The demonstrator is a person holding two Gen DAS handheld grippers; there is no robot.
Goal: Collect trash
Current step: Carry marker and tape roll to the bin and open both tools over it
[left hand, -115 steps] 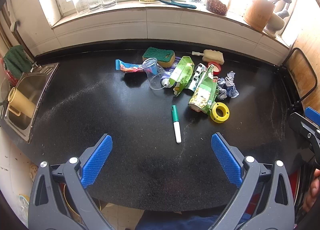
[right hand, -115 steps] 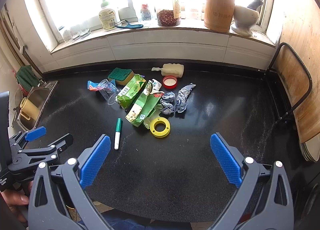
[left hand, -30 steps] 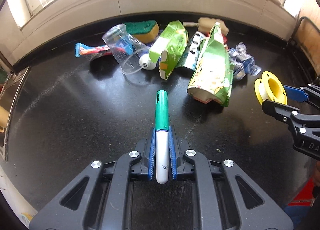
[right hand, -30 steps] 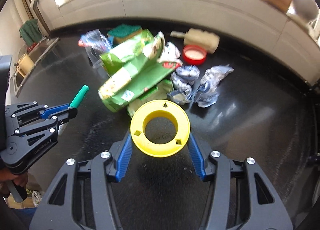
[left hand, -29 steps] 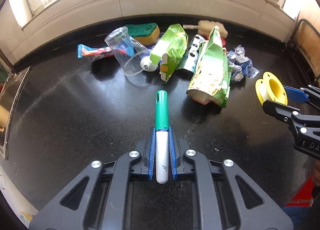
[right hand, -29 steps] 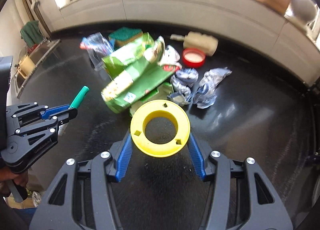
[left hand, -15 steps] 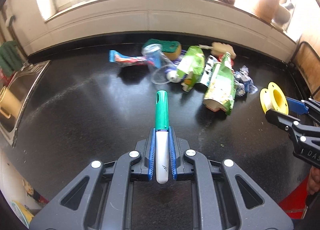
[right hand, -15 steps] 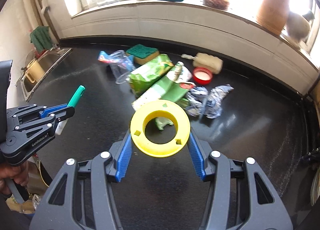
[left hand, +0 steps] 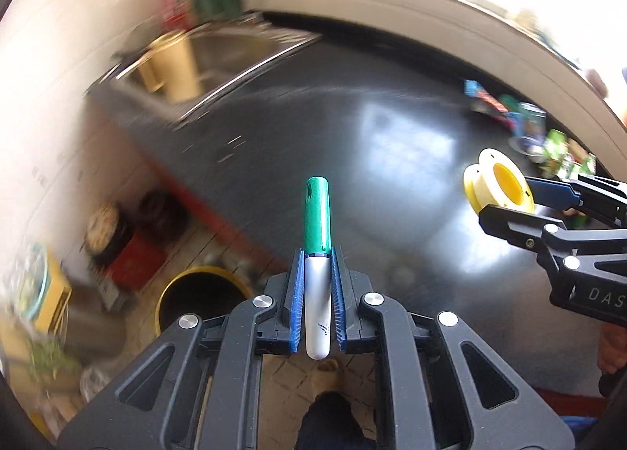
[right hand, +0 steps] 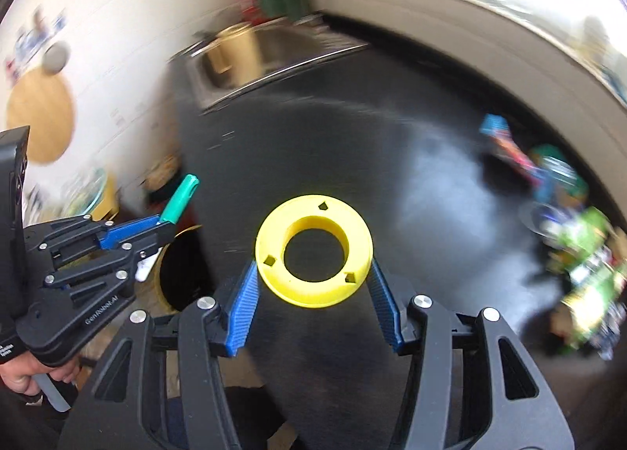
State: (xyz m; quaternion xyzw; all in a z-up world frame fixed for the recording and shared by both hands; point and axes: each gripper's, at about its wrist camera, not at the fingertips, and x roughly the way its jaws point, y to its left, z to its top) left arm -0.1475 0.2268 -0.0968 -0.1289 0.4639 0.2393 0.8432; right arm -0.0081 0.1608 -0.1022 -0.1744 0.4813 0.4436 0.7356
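My left gripper is shut on a white marker with a green cap; the marker also shows in the right wrist view. My right gripper is shut on a yellow tape spool, which also shows in the left wrist view. Both are held above the front left part of the black counter. A yellow-rimmed bin stands on the floor below the counter edge, just left of my left gripper. The remaining trash pile lies far right on the counter.
A steel sink with a tan mug sits at the counter's left end. Clutter and a red box stand on the floor by the white wall. The views are motion-blurred.
Both grippers have swung left, away from the trash pile, toward the counter's left front edge. The sink and floor bin have come into view. Both grips are unchanged.
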